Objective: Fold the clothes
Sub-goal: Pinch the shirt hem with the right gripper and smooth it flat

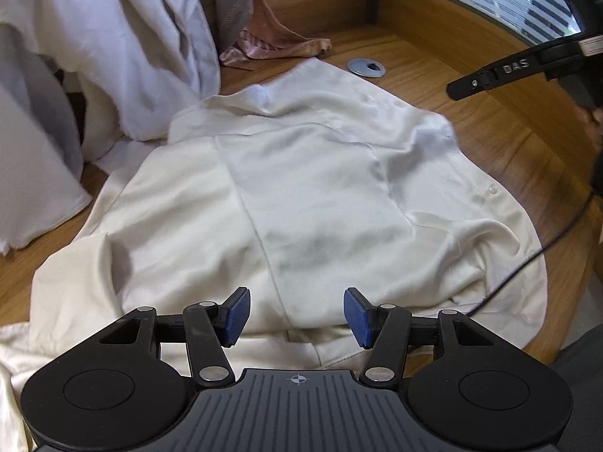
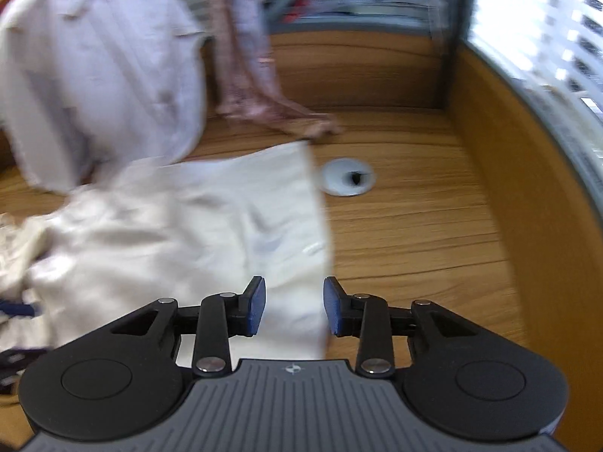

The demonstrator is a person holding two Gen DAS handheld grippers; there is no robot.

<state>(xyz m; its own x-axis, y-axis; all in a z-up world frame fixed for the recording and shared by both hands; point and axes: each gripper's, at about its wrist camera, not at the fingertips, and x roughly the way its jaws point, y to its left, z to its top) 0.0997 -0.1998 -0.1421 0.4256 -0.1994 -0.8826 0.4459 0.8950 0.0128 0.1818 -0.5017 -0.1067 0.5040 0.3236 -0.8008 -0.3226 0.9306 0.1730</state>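
Note:
A cream white shirt (image 1: 286,196) lies spread and partly folded on the wooden desk (image 1: 471,143). My left gripper (image 1: 297,314) hovers open over its near edge, blue pads apart with nothing between them. In the left wrist view the right gripper's black body (image 1: 501,71) shows at the upper right, its fingers out of sight there. The right wrist view is blurred. It shows my right gripper (image 2: 294,309) open above the shirt's right edge (image 2: 316,233), holding nothing.
More pale garments (image 1: 124,37) are heaped at the back left, with a pink patterned cloth (image 1: 271,41) hanging behind them. A round metal cable grommet (image 1: 366,66) sits in the desk beyond the shirt. A wooden partition (image 2: 501,158) curves around the right side. A black cable (image 1: 527,263) trails over the shirt's right edge.

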